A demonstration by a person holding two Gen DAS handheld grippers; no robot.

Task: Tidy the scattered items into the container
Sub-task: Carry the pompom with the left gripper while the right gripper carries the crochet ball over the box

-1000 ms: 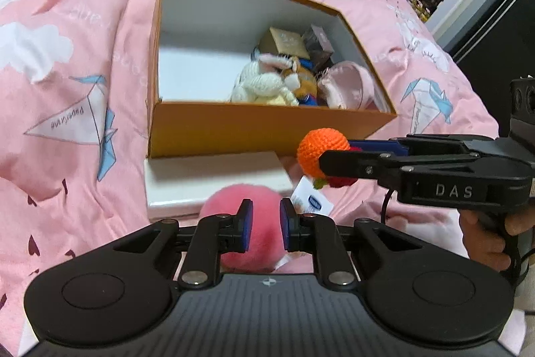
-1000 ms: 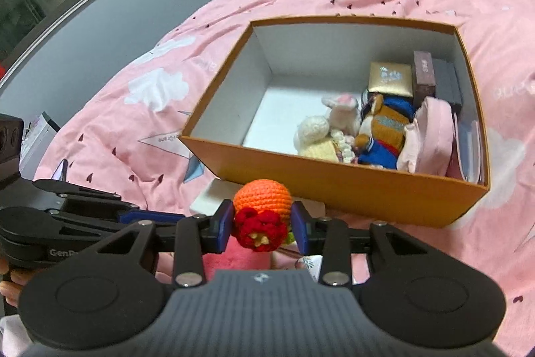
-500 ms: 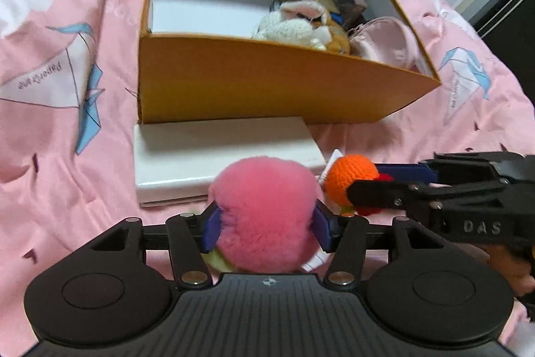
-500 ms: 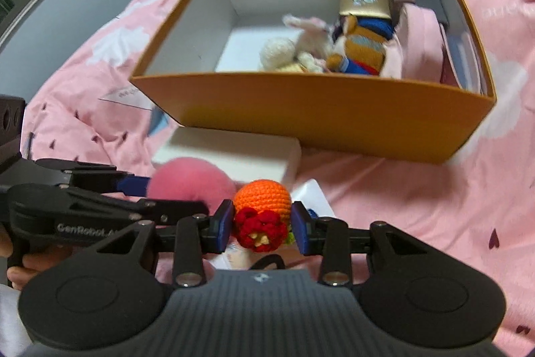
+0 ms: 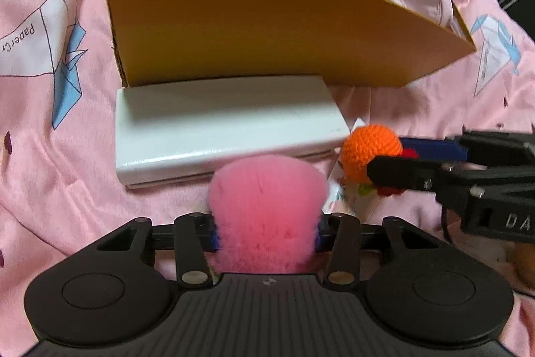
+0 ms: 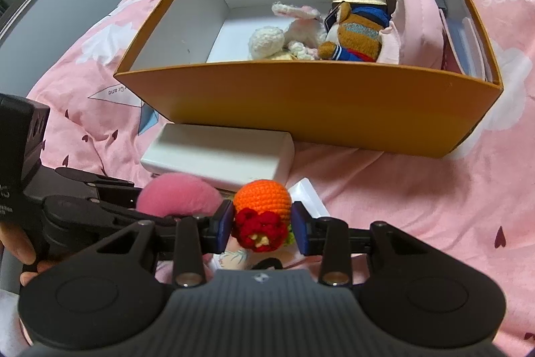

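Both grippers have dropped closer to the bed since a second ago; the left gripper [image 5: 265,235], then clamped empty, now straddles the pink pompom [image 5: 265,206], jaws closing on it, fluff squeezed. Pompom sits on the pink duvet [image 6: 418,206] just in front of a white box [image 5: 220,126]. Right gripper [image 6: 262,223] grasps the orange crochet ball [image 6: 262,194], low beside the pompom. Orange container [image 6: 317,106] behind, holding plush toys [image 6: 351,37], pink pouch. Grey wall at left.
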